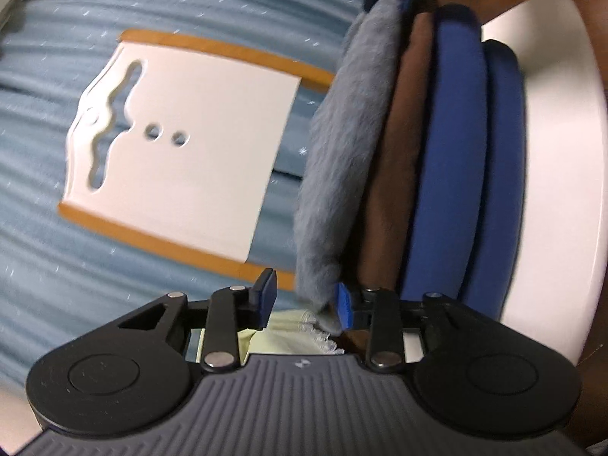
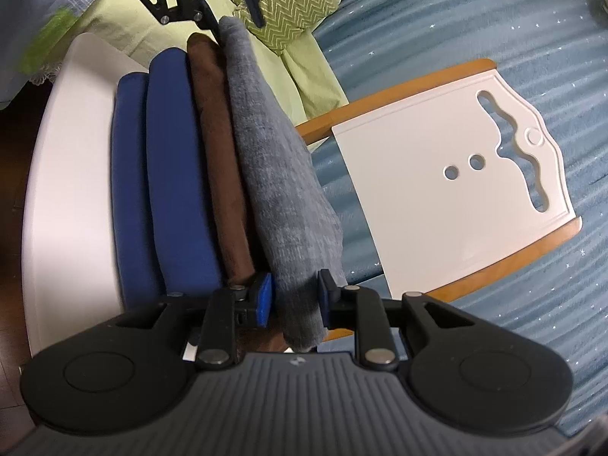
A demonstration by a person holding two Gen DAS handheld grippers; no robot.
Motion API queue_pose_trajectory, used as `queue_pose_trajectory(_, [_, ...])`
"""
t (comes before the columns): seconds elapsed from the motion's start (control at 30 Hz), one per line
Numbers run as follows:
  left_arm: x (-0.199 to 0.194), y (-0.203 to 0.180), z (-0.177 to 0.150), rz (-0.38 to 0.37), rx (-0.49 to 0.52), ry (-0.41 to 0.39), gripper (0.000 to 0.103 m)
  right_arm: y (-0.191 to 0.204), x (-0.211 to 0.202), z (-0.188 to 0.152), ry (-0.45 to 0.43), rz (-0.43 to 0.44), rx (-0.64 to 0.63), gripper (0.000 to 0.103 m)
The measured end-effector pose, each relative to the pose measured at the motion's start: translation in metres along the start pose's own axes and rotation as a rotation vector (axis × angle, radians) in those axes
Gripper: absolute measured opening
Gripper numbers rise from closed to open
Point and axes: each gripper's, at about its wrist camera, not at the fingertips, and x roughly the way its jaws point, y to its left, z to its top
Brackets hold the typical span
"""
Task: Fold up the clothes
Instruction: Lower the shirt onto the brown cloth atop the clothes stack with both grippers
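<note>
Right gripper [image 2: 294, 296] is clenched on the near corner of the grey folded cloth [image 2: 273, 174], which stands on edge, outermost in the stack on the white tray [image 2: 64, 174], beside the brown cloth [image 2: 216, 159] and two blue ones [image 2: 167, 159]. At the cloth's far end, the left gripper [image 1: 306, 300] has its jaws apart, only one pad touching the cloth. With one end free, the grey cloth could tip off the tray's edge and unfold. Beyond that edge lies a white board [image 2: 448, 197] on the blue bedcover [image 2: 494, 38], with open room around it

Four folded cloths [image 2: 243, 174], one white board [image 2: 448, 190].
</note>
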Motion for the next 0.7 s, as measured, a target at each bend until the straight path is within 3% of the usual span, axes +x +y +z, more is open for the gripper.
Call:
queue_pose_trajectory(0.03, [0.005, -0.001, -0.002, 0.007, -0.003, 0.004, 0.018, -0.002, 0.002, 0.001, 0.005, 0.017, 0.013, 0.017])
queue_pose_trajectory(0.13, [0.015, 0.002, -0.012, 0.049, -0.035, 0.012, 0.018, -0.01, 0.003, 0.004, -0.001, 0.02, 0.041, 0.011])
queue_pose_trajectory(0.23, [0.021, -0.002, -0.02, 0.027, -0.019, 0.022, 0.018, -0.023, -0.001, 0.012, -0.016, -0.013, 0.083, 0.011])
queue_pose_trajectory(0.3, [0.023, -0.017, -0.035, -0.017, 0.001, 0.047, 0.017, -0.014, 0.0, 0.016, -0.01, 0.017, 0.057, 0.011])
queue_pose_trajectory(0.4, [0.011, -0.037, -0.051, -0.024, -0.025, 0.057, 0.015, 0.004, 0.0, 0.013, -0.001, 0.038, 0.02, 0.012])
queue_pose_trajectory(0.6, [-0.022, -0.036, -0.062, -0.024, -0.111, 0.079, 0.021, 0.004, -0.011, 0.004, 0.019, 0.016, 0.042, 0.018])
queue_pose_trajectory(0.7, [-0.045, -0.024, -0.074, -0.035, -0.23, 0.076, 0.021, -0.001, -0.026, -0.002, 0.02, 0.022, 0.092, 0.018])
